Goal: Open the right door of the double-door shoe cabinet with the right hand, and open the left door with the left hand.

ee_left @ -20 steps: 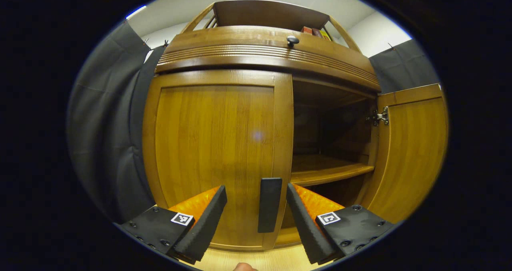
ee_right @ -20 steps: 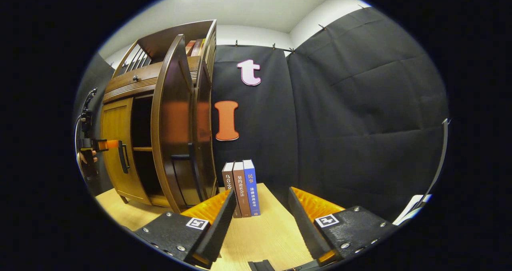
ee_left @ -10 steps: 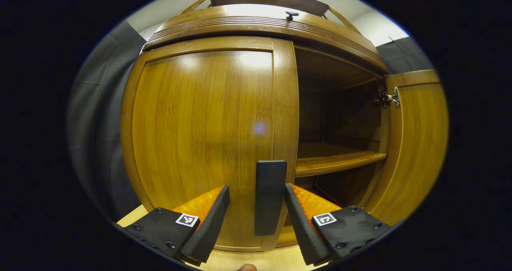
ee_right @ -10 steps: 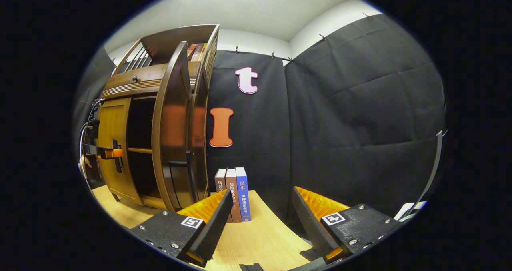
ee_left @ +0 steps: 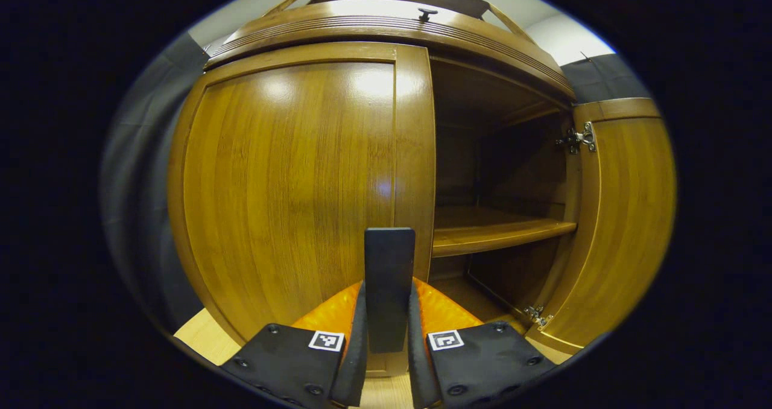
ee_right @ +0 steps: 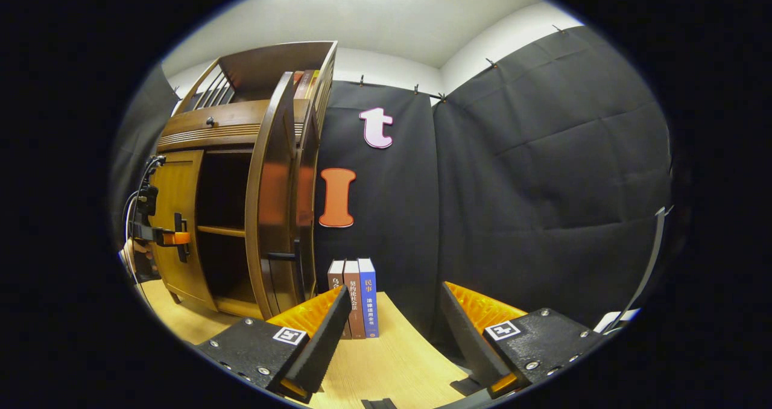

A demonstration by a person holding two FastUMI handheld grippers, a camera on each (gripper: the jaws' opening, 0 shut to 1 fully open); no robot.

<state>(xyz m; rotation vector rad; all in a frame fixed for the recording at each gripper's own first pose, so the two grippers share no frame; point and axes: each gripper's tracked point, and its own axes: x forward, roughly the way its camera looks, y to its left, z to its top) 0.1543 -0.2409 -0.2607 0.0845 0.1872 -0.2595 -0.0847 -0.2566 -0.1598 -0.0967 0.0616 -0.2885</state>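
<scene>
The wooden shoe cabinet [ee_left: 386, 32] stands close in front in the left gripper view. Its left door [ee_left: 289, 180] is closed, and my left gripper [ee_left: 386, 291] is shut on that door's upright black handle [ee_left: 389, 249]. The right door [ee_left: 627, 216] stands swung wide open, baring an inner shelf [ee_left: 497, 234]. In the right gripper view the cabinet [ee_right: 229, 125] is at the left, its open right door [ee_right: 271, 198] edge-on, with its dark handle [ee_right: 295, 264]. My right gripper [ee_right: 392, 330] hangs open over the table, well away from the cabinet, holding nothing. The left gripper [ee_right: 181, 238] shows far off at the left door [ee_right: 175, 192].
Three upright books [ee_right: 354, 297] stand on the light wooden table [ee_right: 392, 367] by the cabinet's right side, just beyond my right gripper's left finger. More books sit on the cabinet's top shelf [ee_right: 301, 77]. A small knob [ee_left: 426, 14] marks the drawer front.
My left gripper moved in and went from open to shut on the left door's handle. My right gripper stayed open, shifting only slightly. Both doors stand as before.
</scene>
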